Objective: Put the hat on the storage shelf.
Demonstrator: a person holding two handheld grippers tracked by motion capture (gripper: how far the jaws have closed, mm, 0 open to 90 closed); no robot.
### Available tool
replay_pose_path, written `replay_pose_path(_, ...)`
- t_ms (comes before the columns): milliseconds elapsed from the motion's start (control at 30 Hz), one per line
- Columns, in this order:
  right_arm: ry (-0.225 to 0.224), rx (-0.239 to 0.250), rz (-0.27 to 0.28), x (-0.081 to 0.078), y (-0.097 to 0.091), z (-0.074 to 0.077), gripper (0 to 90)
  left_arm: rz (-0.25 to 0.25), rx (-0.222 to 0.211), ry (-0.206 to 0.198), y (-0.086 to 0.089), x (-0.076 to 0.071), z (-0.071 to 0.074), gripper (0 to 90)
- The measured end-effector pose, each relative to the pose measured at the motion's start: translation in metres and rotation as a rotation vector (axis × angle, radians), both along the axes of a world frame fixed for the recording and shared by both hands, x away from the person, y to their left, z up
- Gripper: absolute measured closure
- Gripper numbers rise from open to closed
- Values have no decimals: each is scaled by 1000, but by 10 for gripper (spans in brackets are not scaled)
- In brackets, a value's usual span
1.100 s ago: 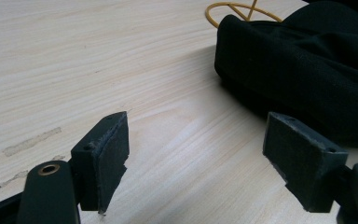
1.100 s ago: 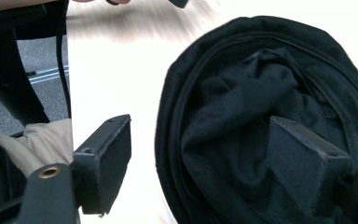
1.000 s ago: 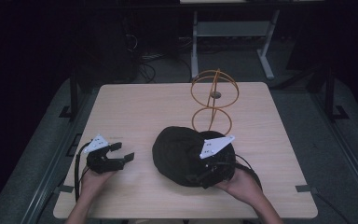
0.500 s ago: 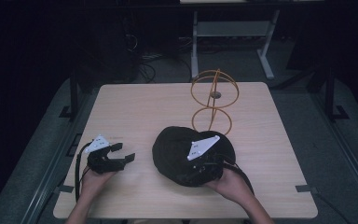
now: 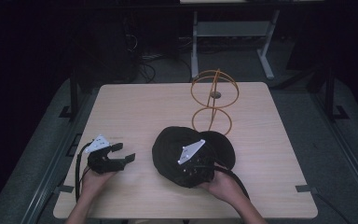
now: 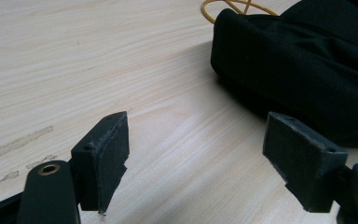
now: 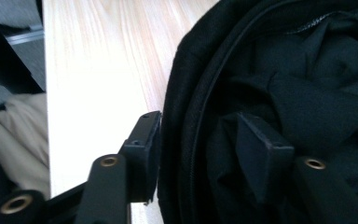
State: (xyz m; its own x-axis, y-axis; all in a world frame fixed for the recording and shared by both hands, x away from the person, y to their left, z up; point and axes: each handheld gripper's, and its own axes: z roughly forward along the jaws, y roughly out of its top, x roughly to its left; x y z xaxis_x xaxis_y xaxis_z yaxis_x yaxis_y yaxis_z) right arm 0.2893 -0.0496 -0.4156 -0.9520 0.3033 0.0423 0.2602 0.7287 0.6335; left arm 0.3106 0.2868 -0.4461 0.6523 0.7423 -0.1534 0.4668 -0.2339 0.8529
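Left gripper (image 5: 123,153): sits low over the table's (image 5: 135,102) left front part, held by the left hand (image 5: 93,179); its cable loops off to the left.
Left jaws: wide apart with nothing between them; in the left gripper view (image 6: 193,163) bare wood shows through the gap and the cap's side stands just beyond the right pad.
Cap (image 5: 172,144): a black cloth cap lying on the table a little right of centre, near the front edge, well apart from the left gripper. In the high view its brim (image 5: 223,147) points right and back, toward the stand.
Right gripper (image 5: 193,170): on the cap's near side, held by the right hand (image 5: 223,186), grey plate on top.
Right jaws: they have just been closing, with the cap's rim (image 7: 186,140) between them. In the right gripper view (image 7: 200,154) one pad is outside the rim against the cloth, the other inside among the folded lining. Whether both pads press yet, I cannot tell.
Stand (image 5: 213,100): an orange wire frame of two crossed hoops on a ring base, upright behind the cap, its base just beside the brim.
Table edge: pale wood, with the dark floor beyond it on every side.
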Motion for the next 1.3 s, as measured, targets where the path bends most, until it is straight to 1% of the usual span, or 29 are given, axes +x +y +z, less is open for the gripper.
replay_pose_path(67, -5, -21, 3, -1, 2, -1, 538, -3, 3, -1, 0, 0, 0, 224)
replay_pose_path(100, -5, -21, 3, -1, 2, -1, 538, -3, 3, -1, 0, 0, 0, 224)
replay_pose_path(167, 3, -46, 13, -2, 5, -4, 586, -6, 9, 0, -1, 0, 0, 225)
replay_pose_path(233, 2, -49, 19, -2, 6, -4, 603, -7, 9, -1, -1, 0, 0, 225)
replay_pose_path(267, 3, -61, 24, -3, 7, -5, 618, -7, 9, -1, -1, 0, 0, 225)
replay_pose_path(300, 5, -64, 31, -3, 8, -6, 643, -8, 8, 0, -1, 0, 0, 225)
replay_pose_path(367, -4, -83, 65, -4, 10, -7, 732, -8, 7, 2, -1, 0, -1, 225)
replay_pose_path(400, -4, -83, 65, -4, 10, -7, 732, -8, 7, 2, -1, 0, -1, 225)
replay_pose_path(467, -8, -84, 79, -5, 10, -5, 772, -15, 13, 3, -2, 0, -1, 225)
replay_pose_path(500, -6, -80, 79, -6, 9, -4, 777, -21, 20, 4, -3, 0, -1, 225)
replay_pose_path(600, -8, -57, 76, -6, 4, 2, 783, -24, 19, 3, -4, 0, -1, 225)
replay_pose_path(633, -7, -43, 70, -7, 2, 4, 783, -33, 23, 1, -5, -1, 0, 225)
replay_pose_path(667, -10, -28, 68, -6, -1, 9, 783, -33, 14, -1, -7, -1, 0, 225)
replay_pose_path(700, -13, -15, 67, -6, -3, 13, 783, -36, 14, -2, -8, -2, 0, 225)
replay_pose_path(767, -15, -5, 68, -6, -5, 16, 783, -44, 8, -3, -9, -2, 1, 224)
replay_pose_path(800, -19, 29, 63, -7, -11, 25, 783, -51, -4, -3, -10, -3, 1, 223)
replay_pose_path(833, -22, 41, 59, -7, -14, 29, 782, -62, -11, -8, -11, -3, 2, 223)
replay_pose_path(867, -22, 41, 59, -7, -14, 29, 782, -70, -14, -16, -13, -4, 3, 223)
replay_pose_path(933, -15, 68, 46, -9, -18, 37, 782, -87, -13, -28, -18, -7, 5, 222)
replay_pose_path(967, -21, 79, 44, -10, -22, 43, 782, -106, -18, -38, -22, -8, 7, 221)
replay_pose_path(1033, -22, 88, 46, -10, -23, 46, 781, -114, -19, -47, -25, -9, 8, 220)
replay_pose_path(1067, -26, 108, 42, -10, -26, 52, 781, -124, -22, -49, -27, -10, 9, 218)
replay_pose_path(1100, -26, 108, 42, -10, -26, 52, 781, -137, -24, -57, -30, -11, 10, 218)
replay_pose_path(1133, -23, 127, 43, -10, -29, 57, 782, -147, -23, -63, -32, -12, 11, 215)
replay_pose_path(1167, -23, 127, 43, -10, -29, 57, 782, -159, -15, -73, -35, -13, 12, 215)
replay_pose_path(1200, -23, 140, 40, -10, -30, 60, 781, -181, -24, -86, -40, -15, 15, 211)
replay_pose_path(1233, -21, 151, 37, -10, -32, 61, 781, -193, -20, -94, -41, -16, 17, 211)
replay_pose_path(1267, -21, 151, 37, -10, -32, 61, 781, -193, -20, -94, -41, -16, 17, 211)
replay_pose_path(1300, -26, 159, 40, -10, -33, 64, 781, -209, -36, -111, -47, -19, 20, 210)
